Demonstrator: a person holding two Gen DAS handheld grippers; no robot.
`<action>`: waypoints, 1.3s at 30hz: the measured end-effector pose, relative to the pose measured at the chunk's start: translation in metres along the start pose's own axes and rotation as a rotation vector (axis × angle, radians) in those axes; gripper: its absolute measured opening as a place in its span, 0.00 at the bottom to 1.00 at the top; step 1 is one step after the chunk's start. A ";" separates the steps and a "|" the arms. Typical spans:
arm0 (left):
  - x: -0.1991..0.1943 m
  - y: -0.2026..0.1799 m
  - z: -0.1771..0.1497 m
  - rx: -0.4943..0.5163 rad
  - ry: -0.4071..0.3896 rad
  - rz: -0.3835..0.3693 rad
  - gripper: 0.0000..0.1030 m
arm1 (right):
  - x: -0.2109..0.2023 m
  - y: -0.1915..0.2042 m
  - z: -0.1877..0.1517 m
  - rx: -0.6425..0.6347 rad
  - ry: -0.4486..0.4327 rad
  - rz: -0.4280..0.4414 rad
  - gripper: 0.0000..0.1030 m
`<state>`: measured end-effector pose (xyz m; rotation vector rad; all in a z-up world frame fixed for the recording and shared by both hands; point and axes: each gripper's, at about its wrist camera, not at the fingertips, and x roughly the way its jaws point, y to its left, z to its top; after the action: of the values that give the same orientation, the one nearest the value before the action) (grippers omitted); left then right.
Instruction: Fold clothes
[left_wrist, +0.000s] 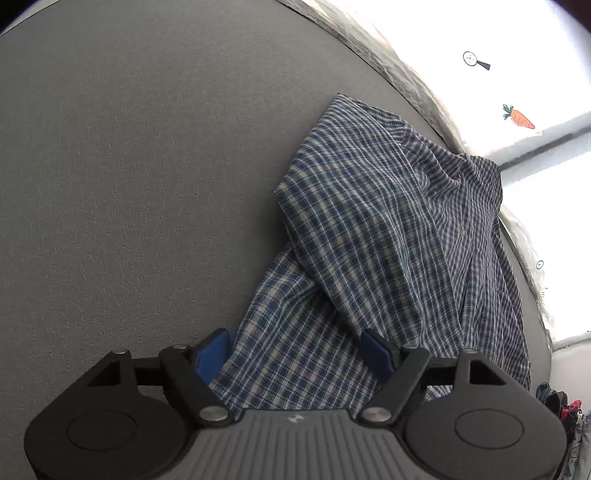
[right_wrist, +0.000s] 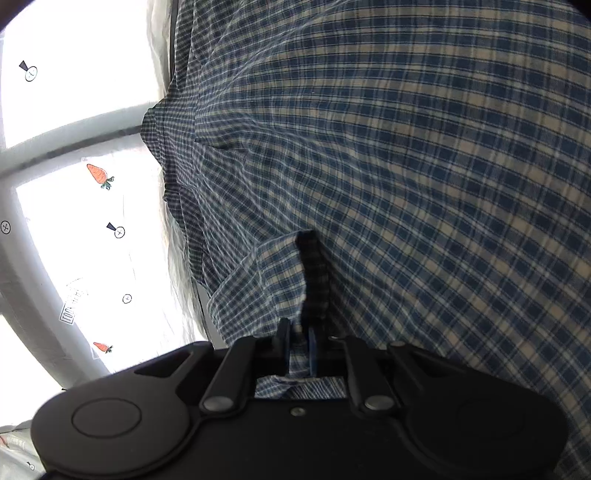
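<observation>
A blue and cream plaid shirt (left_wrist: 388, 229) lies bunched on the grey table (left_wrist: 129, 184), one end lifted toward the upper right. My left gripper (left_wrist: 295, 350) is open, its blue pads (left_wrist: 212, 354) spread wide with shirt cloth lying between them. In the right wrist view the shirt (right_wrist: 406, 166) fills most of the frame, hanging close to the camera. My right gripper (right_wrist: 299, 350) is shut on a fold of the shirt's edge, cloth pinched between the narrow blue pads (right_wrist: 312, 350).
The table's far edge (left_wrist: 406, 77) is lined with crinkled plastic. Behind it stands a bright window (right_wrist: 74, 221) with carrot stickers (left_wrist: 519, 117). Some coloured items (left_wrist: 561, 406) sit at the lower right beyond the table.
</observation>
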<state>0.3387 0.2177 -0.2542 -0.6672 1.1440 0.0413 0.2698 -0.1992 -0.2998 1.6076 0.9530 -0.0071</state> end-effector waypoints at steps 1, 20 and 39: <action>-0.002 -0.002 -0.003 0.008 -0.001 0.011 0.76 | -0.002 -0.001 0.000 0.006 -0.002 0.005 0.09; -0.039 -0.018 -0.109 -0.134 -0.078 0.164 0.78 | -0.033 0.043 0.075 -0.133 0.042 -0.030 0.04; -0.023 -0.108 -0.202 -0.112 -0.136 0.248 0.80 | -0.069 0.095 0.200 -0.294 -0.002 -0.038 0.03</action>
<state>0.2010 0.0349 -0.2337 -0.6088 1.0928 0.3591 0.3746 -0.3989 -0.2465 1.3185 0.9362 0.1009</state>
